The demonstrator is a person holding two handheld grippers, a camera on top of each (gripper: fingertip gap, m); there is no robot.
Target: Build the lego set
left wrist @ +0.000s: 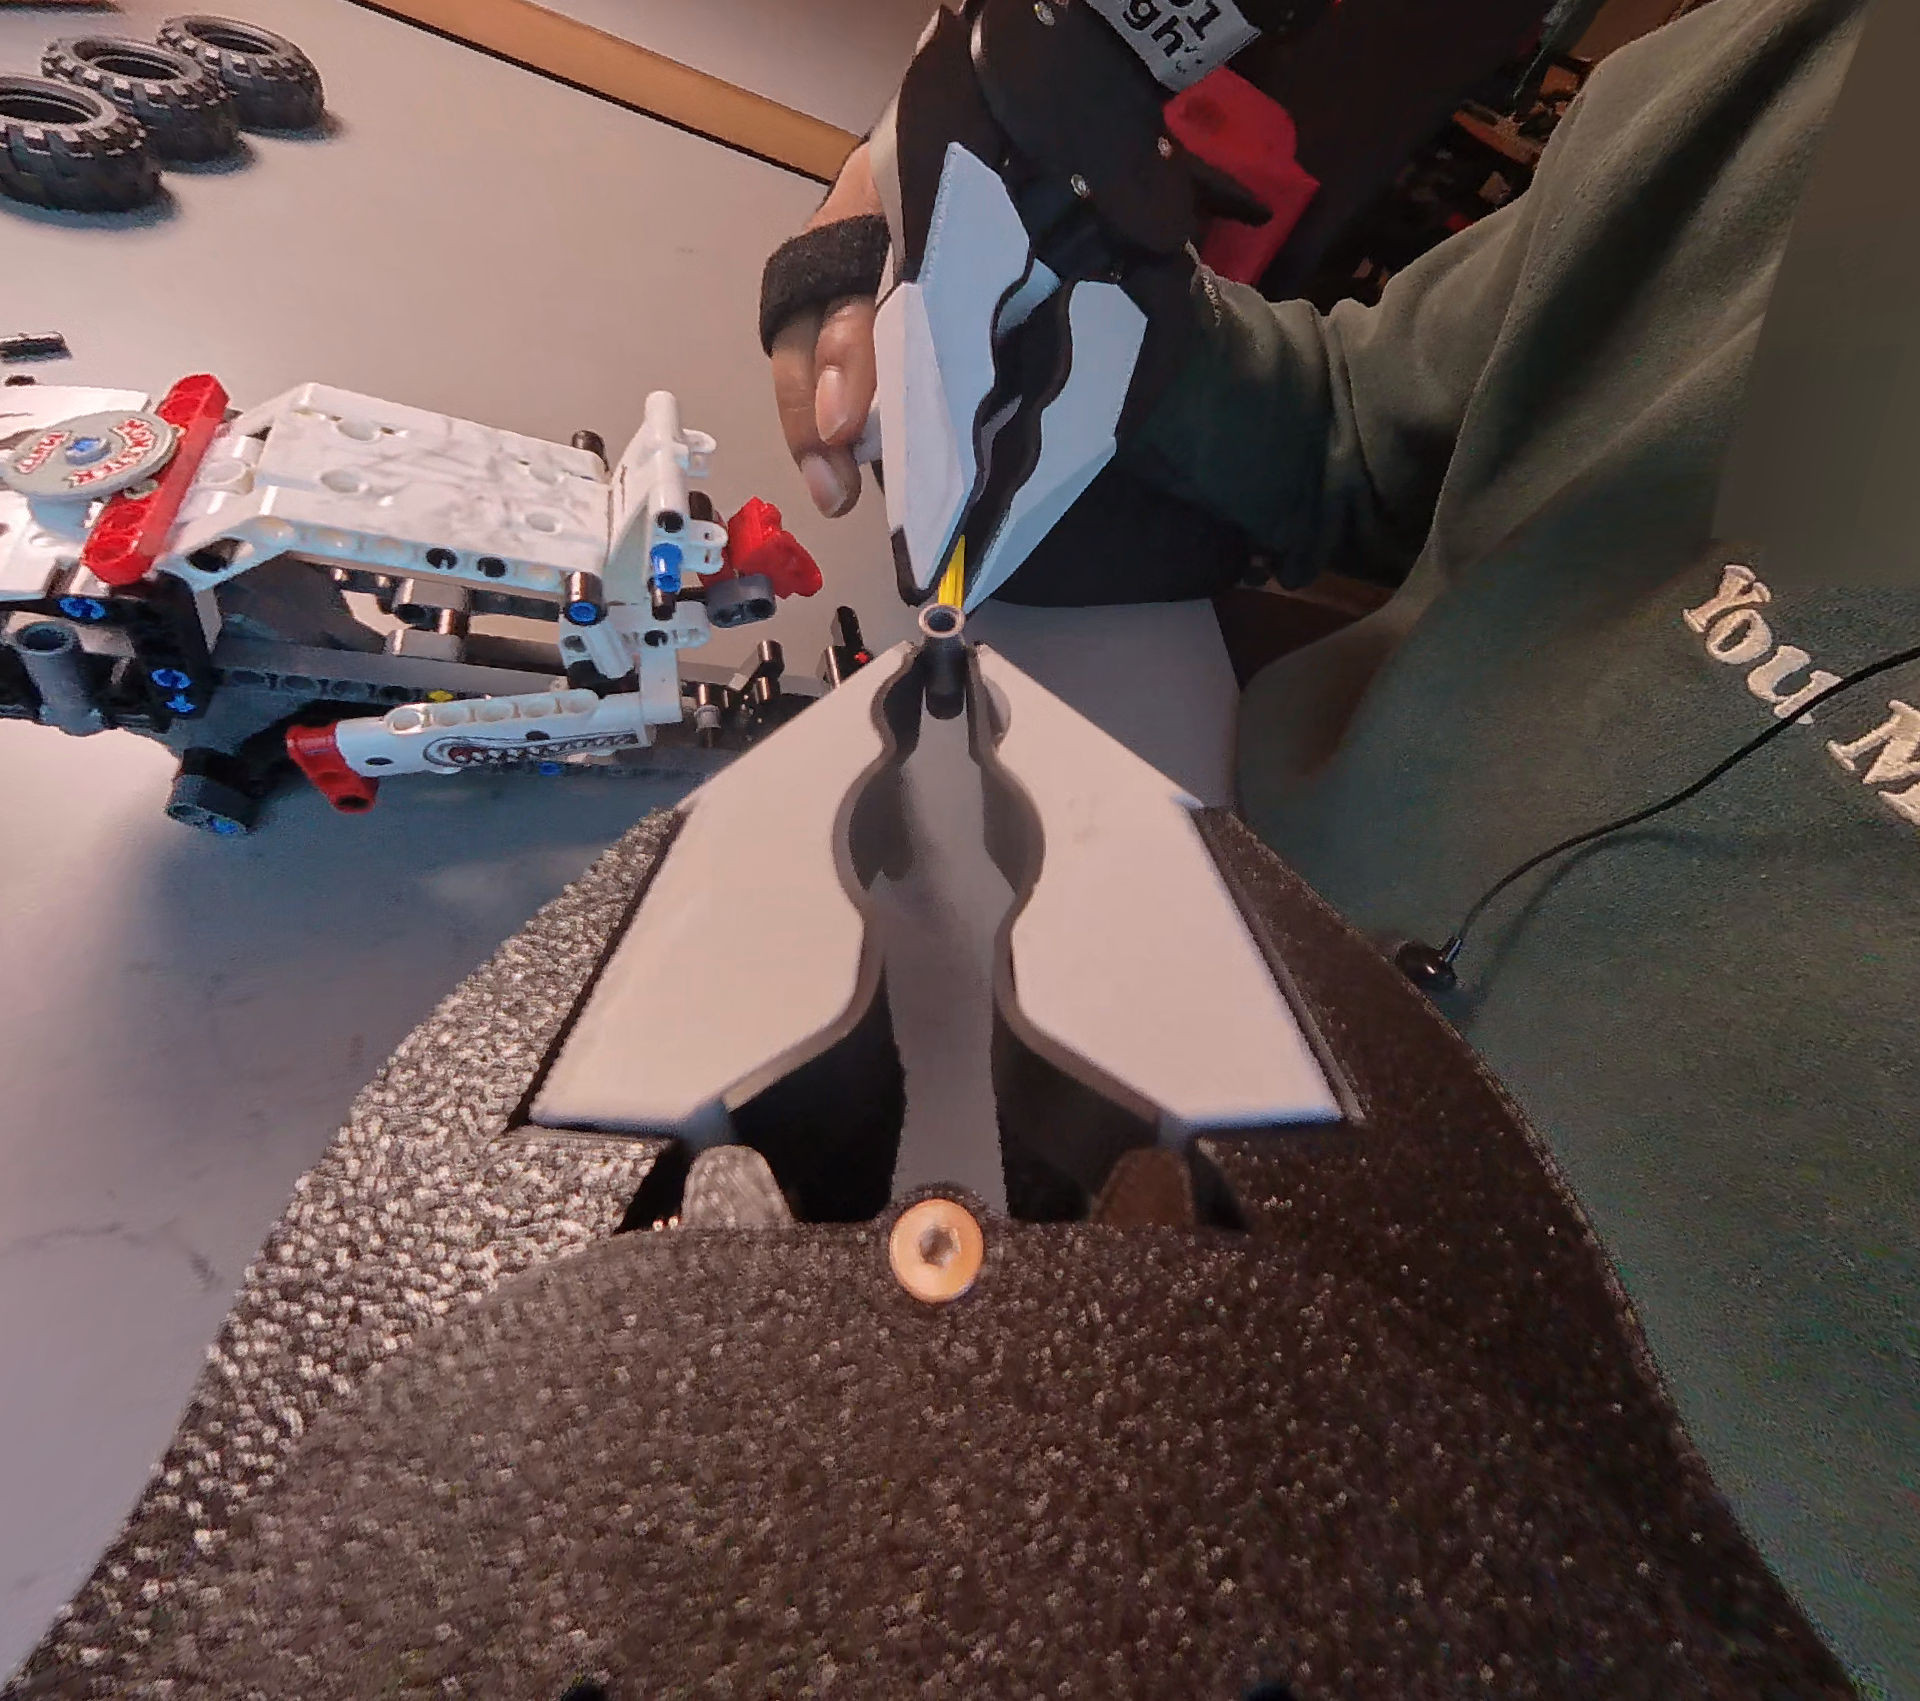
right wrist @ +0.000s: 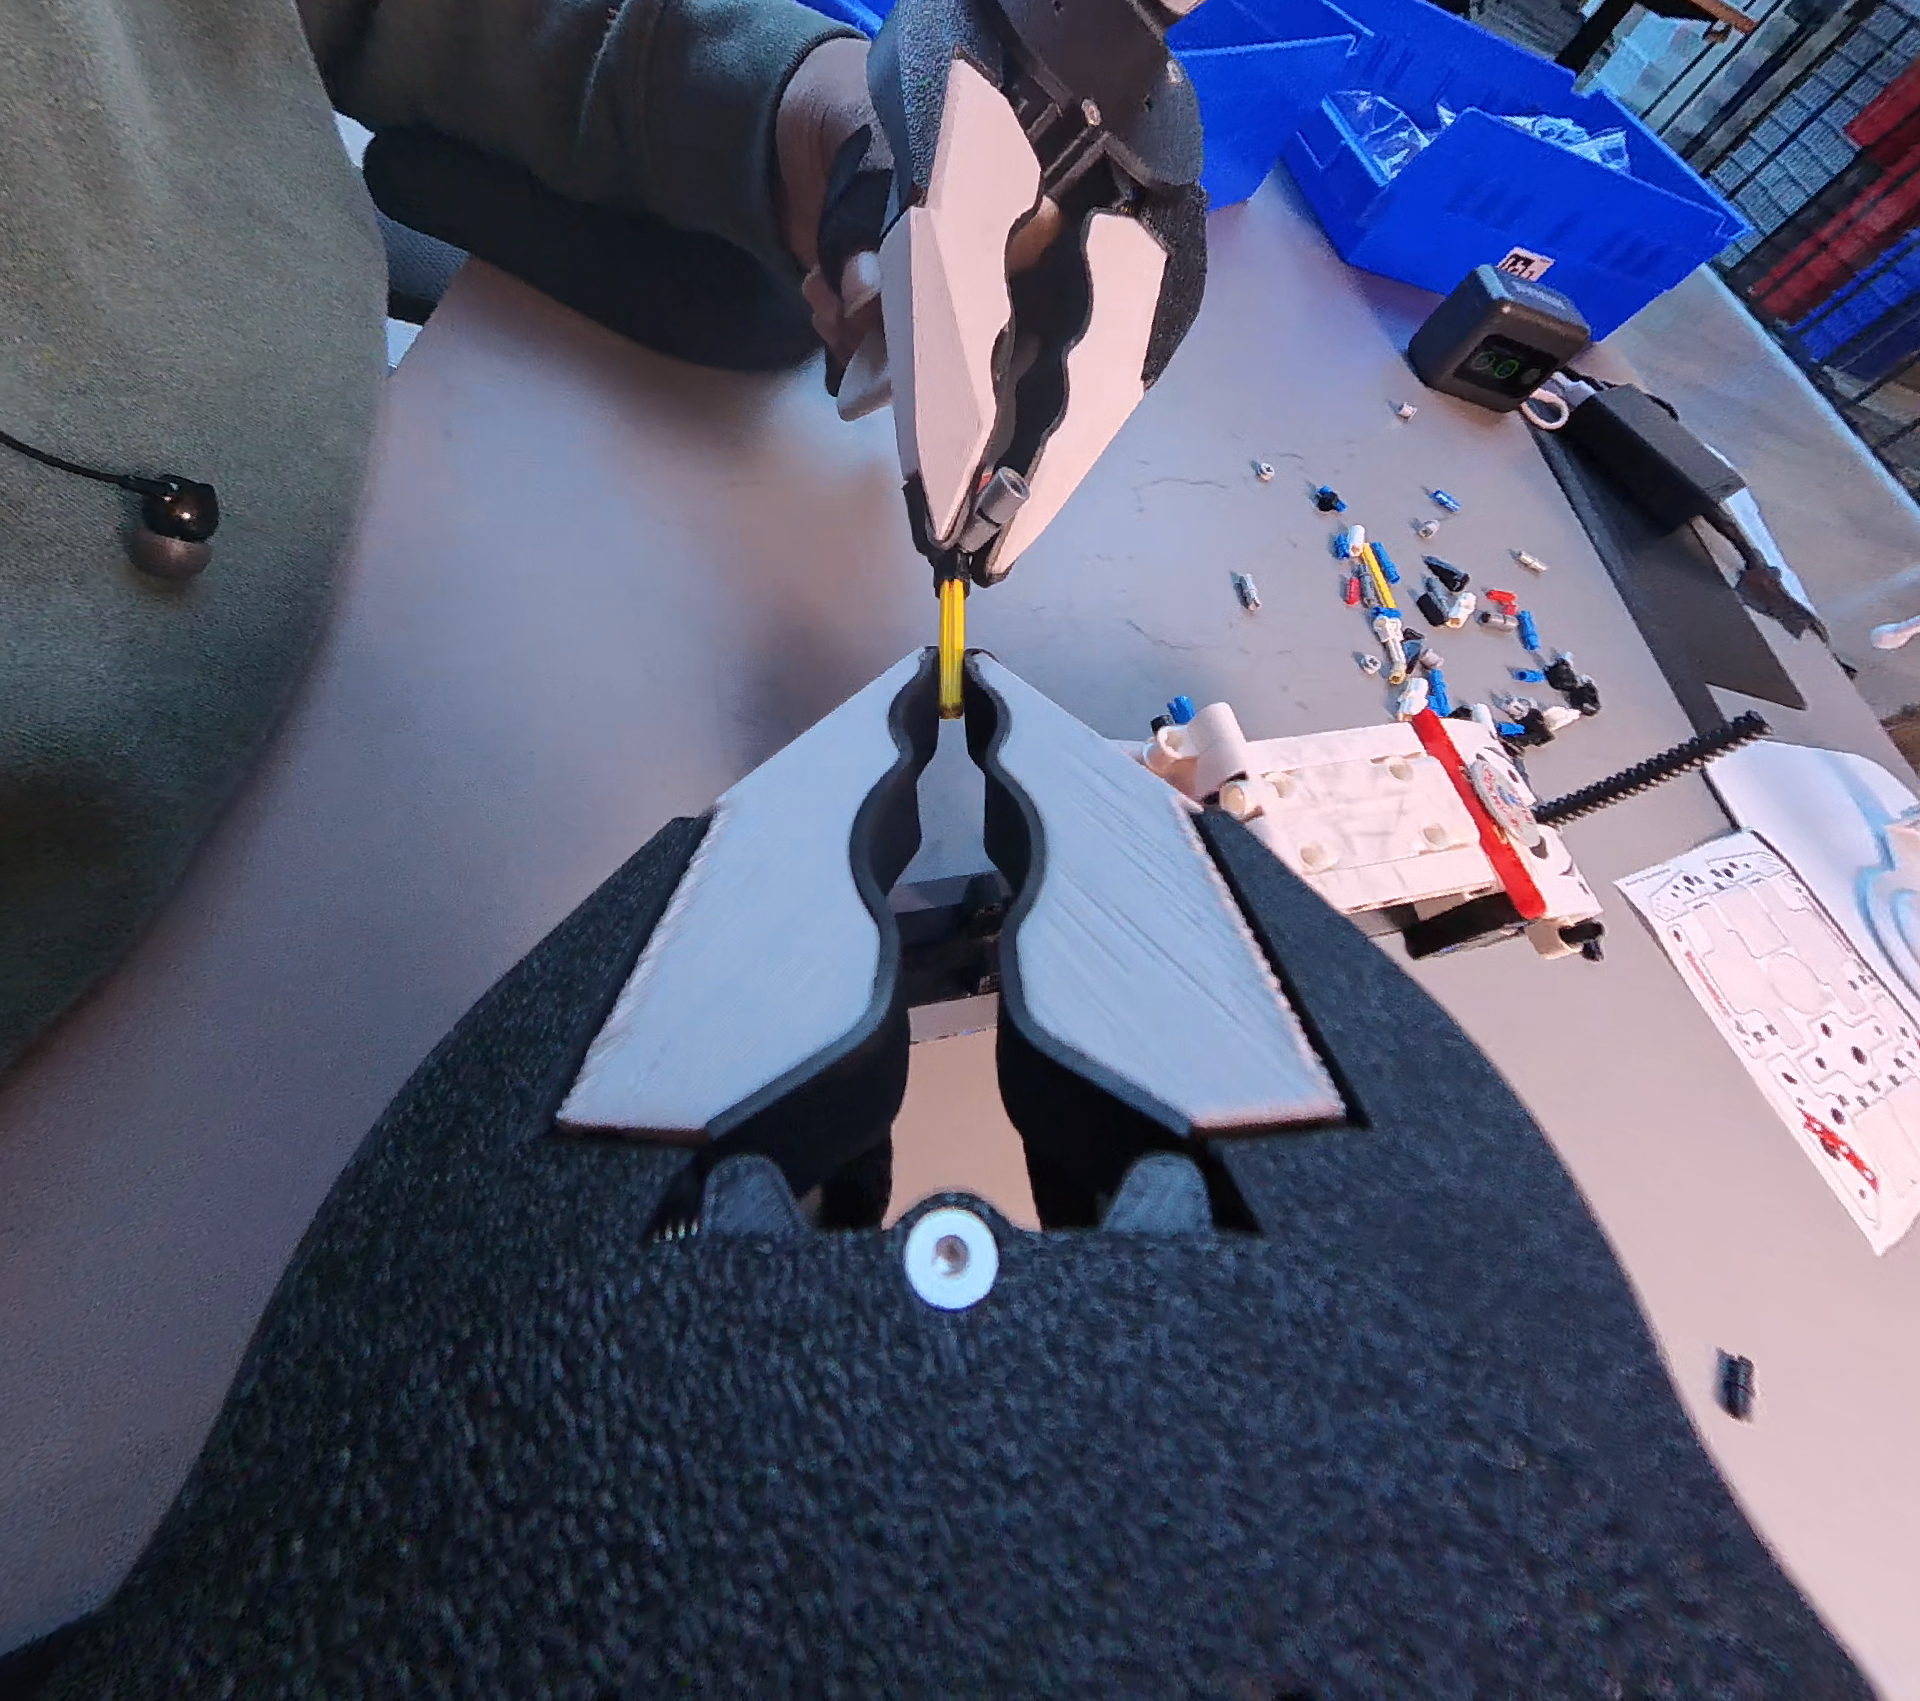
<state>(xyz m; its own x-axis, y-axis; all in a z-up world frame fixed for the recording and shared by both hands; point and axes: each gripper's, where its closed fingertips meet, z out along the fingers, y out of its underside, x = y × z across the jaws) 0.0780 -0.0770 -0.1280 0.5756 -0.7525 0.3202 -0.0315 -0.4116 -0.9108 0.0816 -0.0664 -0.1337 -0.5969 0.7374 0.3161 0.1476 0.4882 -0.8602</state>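
two grippers meet tip to tip over the table, joining a yellow axle and a small connector

the left gripper [left wrist: 943,664], with pale grey fingers edged in black, is pinched on a small black-and-grey tubular lego connector [left wrist: 943,649] held right at its fingertips, the round open end facing outward. the right gripper [right wrist: 948,680], of the same build, is clamped on a thin yellow lego axle rod [right wrist: 951,649] that sticks out past its tips. in the right wrist view the far end of the rod reaches the tips of the left gripper, where it touches the dark connector; whether it is seated inside cannot be told. both tools are held above the grey tabletop [right wrist: 623,508], close to the person's green sweatshirt [left wrist: 1610,508].

the half-built white, red and black lego vehicle [left wrist: 395,560] lies on the table well to the side of the two tools, with a round printed disc on a red beam on top. three black rubber knobbly tyres [left wrist: 135,93] sit in a row farther back. in the right wrist view a scatter of small loose lego pieces in blue, black, red and grey [right wrist: 1455,612] lies beyond the vehicle, near a white printed sticker sheet [right wrist: 1787,1028], blue plastic bins [right wrist: 1507,197] and a small dark device with a lit display [right wrist: 1496,342].
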